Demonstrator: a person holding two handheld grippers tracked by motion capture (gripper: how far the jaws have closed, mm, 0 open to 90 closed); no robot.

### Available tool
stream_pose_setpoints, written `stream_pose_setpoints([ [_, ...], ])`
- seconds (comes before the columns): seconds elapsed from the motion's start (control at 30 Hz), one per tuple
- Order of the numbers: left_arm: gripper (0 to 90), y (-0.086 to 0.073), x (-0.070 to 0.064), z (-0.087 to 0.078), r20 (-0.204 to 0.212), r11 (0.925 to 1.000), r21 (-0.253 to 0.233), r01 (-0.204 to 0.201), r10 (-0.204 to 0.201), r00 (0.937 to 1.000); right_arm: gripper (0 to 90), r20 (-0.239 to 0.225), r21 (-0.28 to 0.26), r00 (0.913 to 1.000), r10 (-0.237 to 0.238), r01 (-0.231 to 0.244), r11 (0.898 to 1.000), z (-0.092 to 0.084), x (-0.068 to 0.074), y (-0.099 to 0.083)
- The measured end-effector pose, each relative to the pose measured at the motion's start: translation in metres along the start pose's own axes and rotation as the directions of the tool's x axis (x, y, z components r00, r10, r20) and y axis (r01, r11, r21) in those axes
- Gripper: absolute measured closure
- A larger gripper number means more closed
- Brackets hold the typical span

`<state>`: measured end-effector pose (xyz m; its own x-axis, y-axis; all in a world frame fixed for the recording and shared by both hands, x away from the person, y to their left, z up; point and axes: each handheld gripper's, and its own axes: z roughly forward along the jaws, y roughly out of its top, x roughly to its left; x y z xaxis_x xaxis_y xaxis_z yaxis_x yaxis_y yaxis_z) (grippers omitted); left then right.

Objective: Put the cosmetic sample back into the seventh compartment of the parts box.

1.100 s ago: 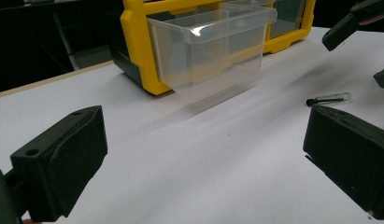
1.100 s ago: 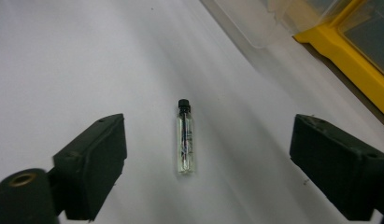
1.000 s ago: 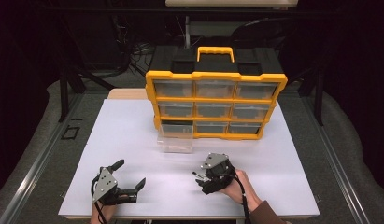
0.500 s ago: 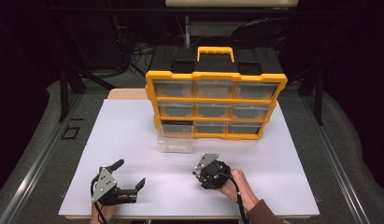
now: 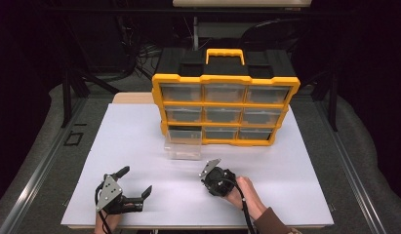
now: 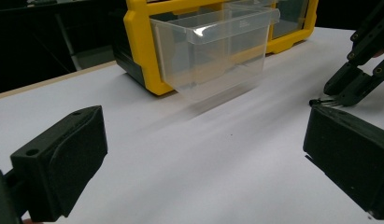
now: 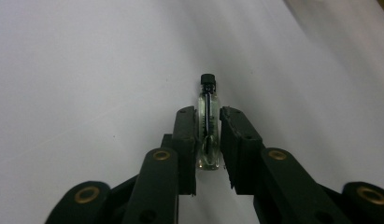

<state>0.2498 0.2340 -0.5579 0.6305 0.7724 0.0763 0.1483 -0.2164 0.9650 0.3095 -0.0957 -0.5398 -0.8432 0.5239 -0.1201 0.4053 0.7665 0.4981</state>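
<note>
Vial [image 7: 208, 126] lies flat on the white worktop [image 5: 139, 141] between the right tongs [image 7: 208, 119], which have just closed on it, likely to lift it toward the pulled-out drawer [image 5: 183, 146]; left tongs [image 5: 134, 185] rest wide.

Even overhead light brightens the white table [image 5: 139, 141]; the room beyond, toward twelve o'clock, is dark. Shadows are soft. Glare streaks the clear drawer [image 6: 213, 46]. The gripper views are soft, blurred at one o'clock.
</note>
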Motion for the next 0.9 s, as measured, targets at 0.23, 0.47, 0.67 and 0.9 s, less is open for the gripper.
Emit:
stream_pose_setpoints([
  [0.23, 0.0, 0.0002, -0.0006, 0.0004, 0.001, 1.0000, 0.002, -0.003, 0.003, 1.0000, 78.9, -0.022, 0.004, 0.9994, 0.028, -0.028, 1.000, 0.0009, -0.0015, -0.0005],
  [0.47, 0.0, 0.0002, -0.0006, 0.0008, -0.001, 0.9999, 0.007, -0.009, 0.009, 1.0000, 80.5, -0.071, 0.033, 0.9948, 0.073, -0.071, 0.997, 0.0025, -0.0093, 0.0018],
  [0.67, 0.0, 0.0000, -0.0003, 0.0008, -0.001, 1.0000, 0.007, -0.007, 0.007, 1.0000, 81.2, -0.073, 0.024, 0.9943, 0.077, -0.076, 0.997, 0.0019, -0.0091, 0.0012],
  [0.9, 0.0, 0.0001, -0.0003, 0.0009, -0.001, 1.0000, 0.006, -0.006, 0.006, 1.0000, 81.2, -0.079, -0.014, 0.9938, 0.078, -0.080, 0.997, -0.0018, -0.0102, -0.0013],
])
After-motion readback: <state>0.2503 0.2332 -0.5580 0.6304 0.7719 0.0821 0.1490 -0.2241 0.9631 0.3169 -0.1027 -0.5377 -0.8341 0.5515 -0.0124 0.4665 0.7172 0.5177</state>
